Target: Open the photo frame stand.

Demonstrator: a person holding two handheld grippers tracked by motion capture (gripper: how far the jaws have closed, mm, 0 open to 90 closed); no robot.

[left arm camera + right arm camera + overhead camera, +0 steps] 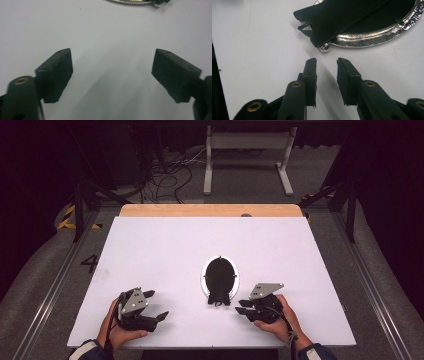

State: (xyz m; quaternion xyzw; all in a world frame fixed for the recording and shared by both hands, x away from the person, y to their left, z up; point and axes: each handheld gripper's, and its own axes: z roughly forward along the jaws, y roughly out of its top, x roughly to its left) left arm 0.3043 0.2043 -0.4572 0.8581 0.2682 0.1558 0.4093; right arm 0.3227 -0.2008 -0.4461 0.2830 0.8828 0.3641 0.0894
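Table (150, 245): white top carrying the work.
Frame (220, 279): oval, silver-rimmed, face down near the front edge, centred; its black stand faces up between your hands.
Left gripper (156, 306): jaws wide apart, empty.
Right gripper (243, 306): jaws slightly apart, empty, just short of the frame.

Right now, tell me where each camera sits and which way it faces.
High view: above the person's side, looking forward and down on the white table; both hands, left gripper and right gripper.
Left gripper view: rides that gripper, jaws wide, over bare table.
Right gripper view: jaws point at the oval photo frame, face down.
All share the frame.
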